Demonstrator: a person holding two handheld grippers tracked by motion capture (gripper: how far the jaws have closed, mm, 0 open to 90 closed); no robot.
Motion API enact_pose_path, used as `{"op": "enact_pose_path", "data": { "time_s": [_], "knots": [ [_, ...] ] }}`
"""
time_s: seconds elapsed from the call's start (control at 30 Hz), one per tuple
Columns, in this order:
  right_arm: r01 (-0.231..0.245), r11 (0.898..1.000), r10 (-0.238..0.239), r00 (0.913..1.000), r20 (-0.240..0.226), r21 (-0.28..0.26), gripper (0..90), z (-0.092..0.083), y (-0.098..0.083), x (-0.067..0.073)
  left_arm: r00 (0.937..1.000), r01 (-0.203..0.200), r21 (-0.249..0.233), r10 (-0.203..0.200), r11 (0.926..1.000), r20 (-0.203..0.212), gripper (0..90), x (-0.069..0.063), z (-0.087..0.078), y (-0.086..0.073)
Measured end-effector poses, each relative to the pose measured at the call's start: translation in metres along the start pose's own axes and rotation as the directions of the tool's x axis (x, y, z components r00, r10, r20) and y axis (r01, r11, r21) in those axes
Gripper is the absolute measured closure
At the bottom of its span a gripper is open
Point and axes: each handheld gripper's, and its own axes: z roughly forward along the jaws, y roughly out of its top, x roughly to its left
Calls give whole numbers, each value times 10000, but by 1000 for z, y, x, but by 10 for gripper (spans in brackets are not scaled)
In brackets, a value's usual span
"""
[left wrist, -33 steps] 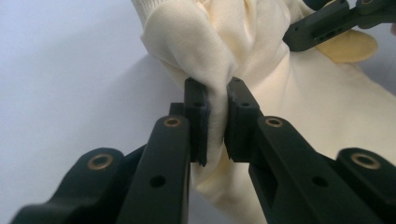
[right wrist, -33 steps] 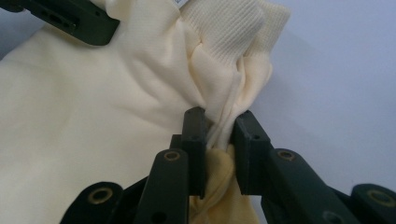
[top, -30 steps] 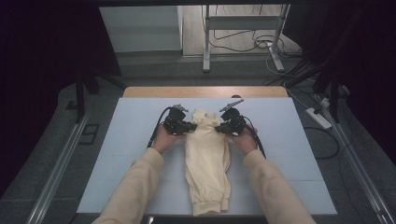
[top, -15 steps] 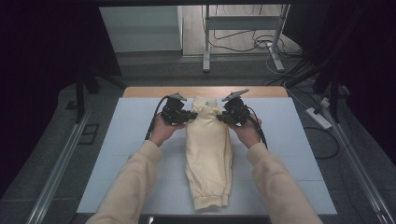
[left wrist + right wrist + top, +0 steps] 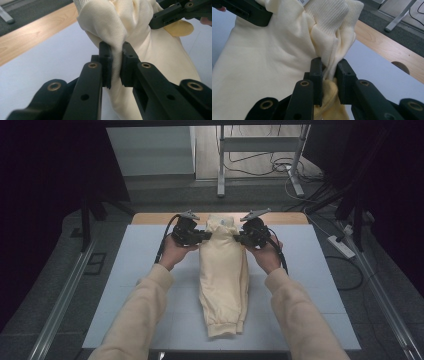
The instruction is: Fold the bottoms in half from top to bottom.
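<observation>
A folded cream sweatshirt (image 5: 223, 280) lies lengthwise down the middle of the pale mat, its ribbed hem toward me. Its far end is lifted off the mat. My left gripper (image 5: 204, 236) is shut on the left side of that raised end; cream cloth (image 5: 112, 37) is pinched between its pads. My right gripper (image 5: 239, 239) is shut on the right side, with the ribbed cloth (image 5: 329, 30) bunched between its jaws. The two grippers face each other across the garment, a hand's width apart.
The pale mat (image 5: 125, 285) covers a wooden table (image 5: 150, 218) whose far edge shows beyond the garment. Behind it stand a metal stand's legs (image 5: 220, 170) and floor cables (image 5: 280, 167). A power strip (image 5: 341, 246) lies on the floor at the right. A rail (image 5: 60, 305) runs along the left.
Both hands have risen together, lifting the far end of the sweatshirt off the mat. The near end stays on the mat.
</observation>
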Motion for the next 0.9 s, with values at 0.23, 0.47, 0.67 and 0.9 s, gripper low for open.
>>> {"op": "enact_pose_path", "data": {
  "time_s": [0.23, 0.47, 0.67, 0.9],
  "knots": [
    [-83, 9999, 83, 10000, 3, 121, 764, 4, -5, 0, 10000, 63, 70, -63, 10000, 6, 806, 1, 4, -3],
    [-69, 9999, 70, 10000, -12, 133, 765, 8, -6, 0, 9999, 135, 69, -136, 9999, 48, 806, 3, 6, -4],
    [134, 9999, -134, 9998, 178, 5, 766, 2, 0, 0, 10000, -53, -23, 53, 10000, -77, 806, 4, -1, 5],
    [308, 9982, -281, 9983, 513, -523, 765, -11, 14, 2, 9997, -142, -342, 135, 9993, -208, 807, 2, -13, 15]
  ]
}}
